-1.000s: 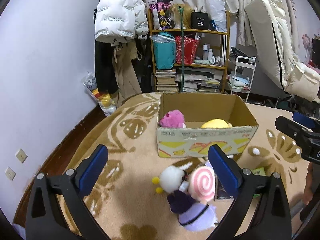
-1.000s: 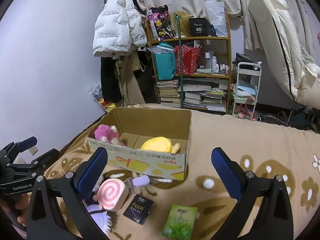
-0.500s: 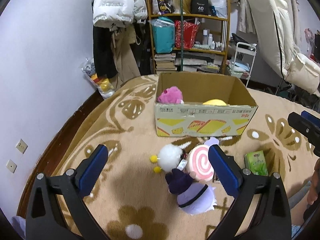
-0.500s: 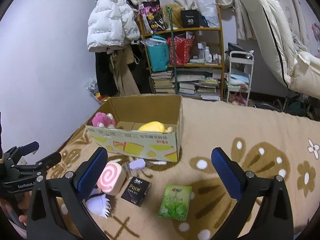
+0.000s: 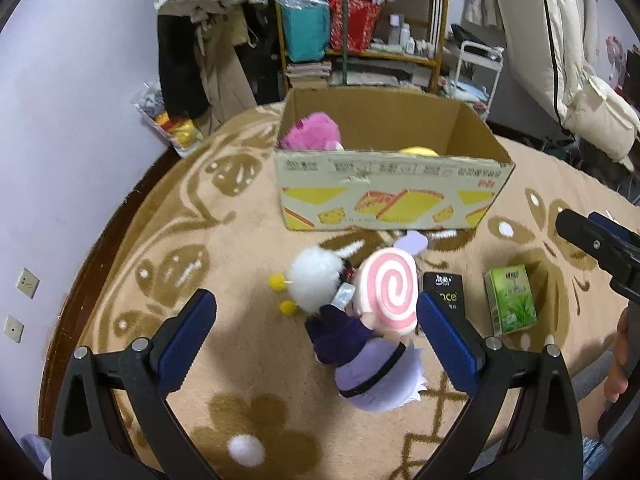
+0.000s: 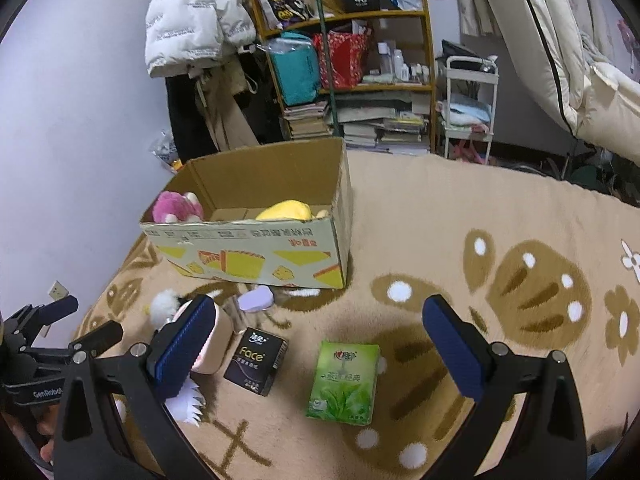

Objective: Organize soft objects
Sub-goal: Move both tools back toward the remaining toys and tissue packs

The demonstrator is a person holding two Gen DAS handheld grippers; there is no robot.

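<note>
The left gripper (image 5: 312,332) was held low with its jaws wide apart. The right gripper (image 6: 320,344) was also wide apart, holding nothing.

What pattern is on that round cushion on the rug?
A pink-and-white spiral on the cushion, clearest in the left wrist view.

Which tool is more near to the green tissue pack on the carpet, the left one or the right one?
Right. The right tool hangs open with the green tissue pack between its fingers, just ahead. The left tool is open over the plush toys; the pack lies off to its right.
</note>
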